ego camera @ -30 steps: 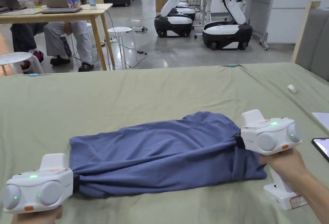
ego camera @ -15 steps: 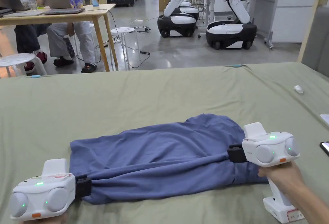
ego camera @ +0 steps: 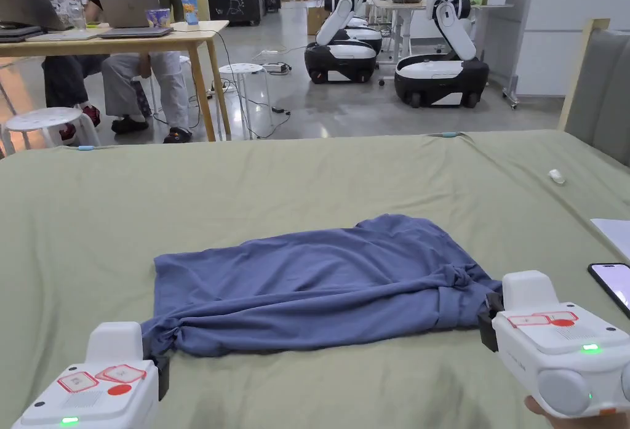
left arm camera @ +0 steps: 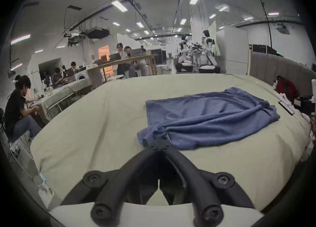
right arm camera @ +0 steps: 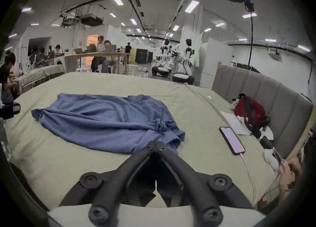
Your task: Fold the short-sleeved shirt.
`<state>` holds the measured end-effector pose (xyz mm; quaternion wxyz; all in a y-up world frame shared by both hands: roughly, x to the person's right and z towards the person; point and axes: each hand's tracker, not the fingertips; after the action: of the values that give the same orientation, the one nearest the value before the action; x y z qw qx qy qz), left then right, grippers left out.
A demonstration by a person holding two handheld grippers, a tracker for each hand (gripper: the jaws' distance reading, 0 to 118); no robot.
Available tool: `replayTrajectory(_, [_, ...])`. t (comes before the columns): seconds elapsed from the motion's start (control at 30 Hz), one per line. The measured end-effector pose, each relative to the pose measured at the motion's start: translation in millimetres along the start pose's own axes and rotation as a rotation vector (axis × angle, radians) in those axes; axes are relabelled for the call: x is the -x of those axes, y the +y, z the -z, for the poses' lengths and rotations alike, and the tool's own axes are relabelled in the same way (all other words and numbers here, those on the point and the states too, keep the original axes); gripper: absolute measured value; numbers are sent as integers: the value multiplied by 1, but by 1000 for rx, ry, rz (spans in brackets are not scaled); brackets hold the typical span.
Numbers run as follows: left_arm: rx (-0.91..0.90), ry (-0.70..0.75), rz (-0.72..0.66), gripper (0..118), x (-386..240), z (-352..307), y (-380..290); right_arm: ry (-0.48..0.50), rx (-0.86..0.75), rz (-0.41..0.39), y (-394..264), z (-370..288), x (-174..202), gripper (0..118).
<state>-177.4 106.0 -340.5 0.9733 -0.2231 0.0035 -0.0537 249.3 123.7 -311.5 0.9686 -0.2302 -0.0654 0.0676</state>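
**Shirt laid long, both grippers at its near corners**

While the blue shirt (ego camera: 320, 285) lies folded lengthwise on the green sheet (ego camera: 307, 184), bunched knots mark its two near corners. My left gripper (left arm camera: 158, 147) and right gripper (right arm camera: 156, 145) have their jaws drawn together at those corners — whether cloth is pinched I cannot tell. Risk, as I judge it: pulling back with a snagged hem would drag the fold open. From the right gripper view, a phone (right arm camera: 232, 141) on its cable lies near — the head view crops it.
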Motion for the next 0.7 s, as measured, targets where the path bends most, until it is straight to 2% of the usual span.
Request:
replayTrajectory(0.27, [31,-27,-41,0,11,17,9,19,1,-5,4,6,3,0])
replayTrajectory(0.3, [52,-33,-52,7,10,24,14,26,0,-6,6,7,4,0])
replayTrajectory(0.37, [102,-33,-79,71,16,43,21,36,-4,-10,9,6,7,0])
replayTrajectory(0.4, [143,-23,-69,99,17,56,23,40,-4,-14,10,8,9,0])
replayTrajectory(0.43, [183,-16,-63,115,18,69,26,49,-3,-15,10,9,10,0])
replayTrajectory(0.47, [205,-3,-60,112,21,80,26,56,-2,-15,10,11,11,0])
replayTrajectory(0.57, [266,19,-66,91,25,111,28,67,5,-19,9,18,12,0])
replayTrajectory(0.7, [369,43,-81,89,32,150,22,72,24,-23,7,27,11,0])
